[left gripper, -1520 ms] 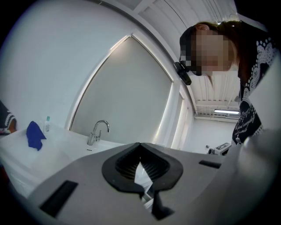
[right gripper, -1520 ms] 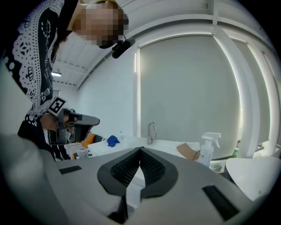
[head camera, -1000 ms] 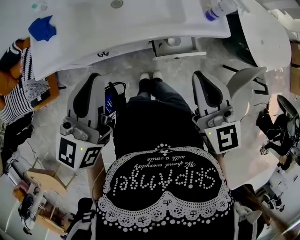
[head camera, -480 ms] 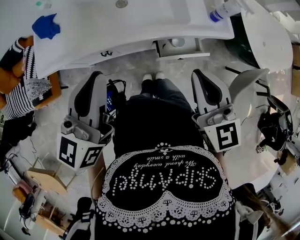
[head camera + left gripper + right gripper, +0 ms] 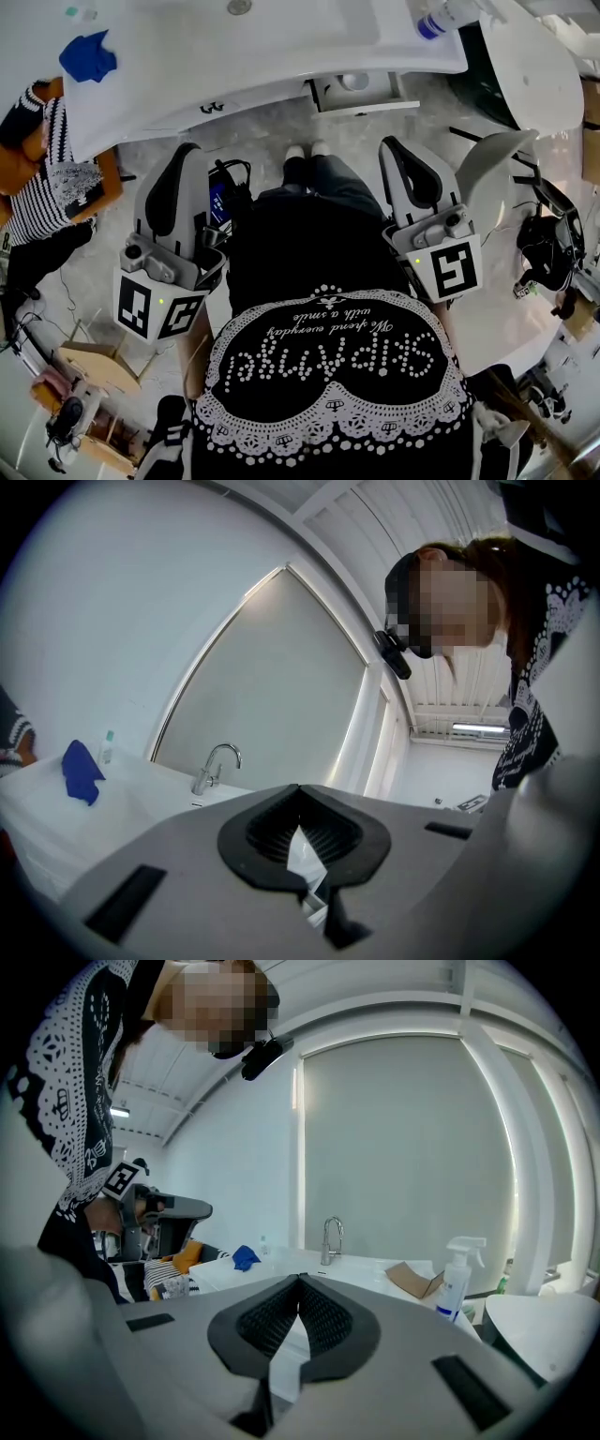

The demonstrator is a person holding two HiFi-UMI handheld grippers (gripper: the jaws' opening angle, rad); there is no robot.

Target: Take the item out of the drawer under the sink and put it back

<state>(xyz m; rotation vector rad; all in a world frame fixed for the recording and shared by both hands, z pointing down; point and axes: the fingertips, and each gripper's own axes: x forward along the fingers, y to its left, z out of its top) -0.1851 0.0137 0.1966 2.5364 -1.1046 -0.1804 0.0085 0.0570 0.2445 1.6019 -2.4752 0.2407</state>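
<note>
The left tongs and the right tongs are held closed on nothing, well short of the sink. The drawer beneath that sink is seen open (a pale round item lies inside).

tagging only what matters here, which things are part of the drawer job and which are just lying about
Job: open drawer under the sink, pale item inside it, left hand-held gripper, right hand-held gripper, both shut and empty.
Lying about: blue cloth, spray bottle, faucet, cardboard piece, striped fabric.
</note>
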